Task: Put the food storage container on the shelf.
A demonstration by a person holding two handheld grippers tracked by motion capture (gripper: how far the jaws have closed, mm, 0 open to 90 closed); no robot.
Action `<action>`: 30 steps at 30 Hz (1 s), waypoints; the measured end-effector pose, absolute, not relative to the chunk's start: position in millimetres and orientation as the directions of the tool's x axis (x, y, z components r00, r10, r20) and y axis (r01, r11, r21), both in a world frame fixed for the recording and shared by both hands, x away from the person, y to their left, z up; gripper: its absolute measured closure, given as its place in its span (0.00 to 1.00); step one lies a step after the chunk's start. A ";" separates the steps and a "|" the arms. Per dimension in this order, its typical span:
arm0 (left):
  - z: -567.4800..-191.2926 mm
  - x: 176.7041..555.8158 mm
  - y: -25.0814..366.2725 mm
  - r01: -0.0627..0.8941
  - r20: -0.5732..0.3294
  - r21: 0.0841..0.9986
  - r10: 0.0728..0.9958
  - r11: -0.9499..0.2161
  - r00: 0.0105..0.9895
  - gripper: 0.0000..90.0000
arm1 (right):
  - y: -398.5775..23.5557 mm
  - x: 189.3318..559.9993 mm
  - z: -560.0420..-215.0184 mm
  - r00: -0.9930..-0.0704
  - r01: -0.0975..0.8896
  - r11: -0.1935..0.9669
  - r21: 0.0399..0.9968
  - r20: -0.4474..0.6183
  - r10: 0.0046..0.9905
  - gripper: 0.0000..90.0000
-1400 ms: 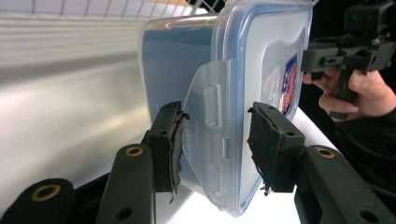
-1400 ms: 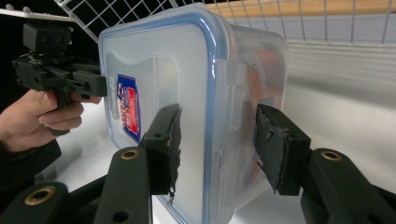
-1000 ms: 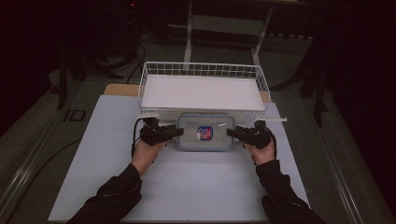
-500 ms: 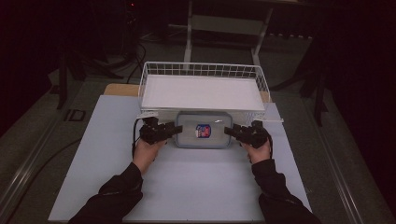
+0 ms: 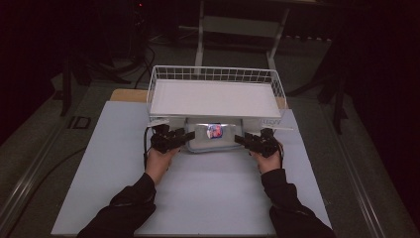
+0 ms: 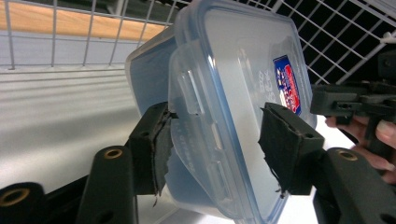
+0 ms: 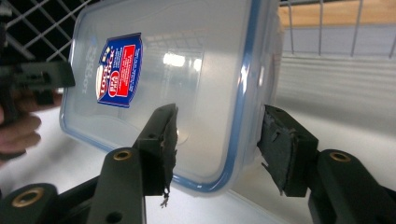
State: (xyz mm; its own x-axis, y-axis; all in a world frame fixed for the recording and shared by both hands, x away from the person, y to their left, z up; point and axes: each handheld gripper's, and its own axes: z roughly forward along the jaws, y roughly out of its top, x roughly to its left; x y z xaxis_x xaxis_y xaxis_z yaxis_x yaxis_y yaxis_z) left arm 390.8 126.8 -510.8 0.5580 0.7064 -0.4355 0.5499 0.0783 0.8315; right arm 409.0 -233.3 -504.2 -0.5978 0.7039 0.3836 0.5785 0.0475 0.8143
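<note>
Container point(image 5: 212, 136) of clear plastic, with a blue-rimmed lid and a red and blue label, sits on the white worktop point(image 5: 198, 198) tucked partly under the front edge of the wire basket point(image 5: 215, 94). We hold 2 grippers at its short ends. Our left gripper point(image 6: 215, 144) has just been opening; its fingers point(image 6: 156, 144) straddle the side latch, the right-hand pad clearly off the lid. Our right gripper point(image 7: 219, 140) straddles the opposite rim at medium width, with gaps showing beside both pads.
</note>
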 end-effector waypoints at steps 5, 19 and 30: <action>-513.9 393.0 125.7 0.562 -0.468 0.819 0.703 0.117 0.535 0.46 | -230.9 410.4 -505.4 -0.565 0.605 0.030 0.796 0.402 0.720 0.51; -515.8 394.8 117.1 0.547 -0.405 0.832 0.777 0.094 0.482 0.31 | -228.4 403.9 -499.1 -0.478 0.675 -0.052 0.736 0.490 0.729 0.53; -505.8 364.2 119.6 0.461 -0.318 0.887 0.744 0.014 0.588 0.10 | -226.2 369.5 -490.6 -0.517 0.574 -0.023 0.818 0.384 0.765 0.46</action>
State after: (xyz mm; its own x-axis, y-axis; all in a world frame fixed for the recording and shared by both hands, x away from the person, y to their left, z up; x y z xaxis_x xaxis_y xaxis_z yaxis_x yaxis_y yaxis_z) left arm 364.2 119.6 -505.8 0.5881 0.7438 -0.3176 0.4611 0.0142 0.8872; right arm 369.5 -226.2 -490.6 -0.5165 0.7651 0.3844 0.5744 -0.0233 0.8182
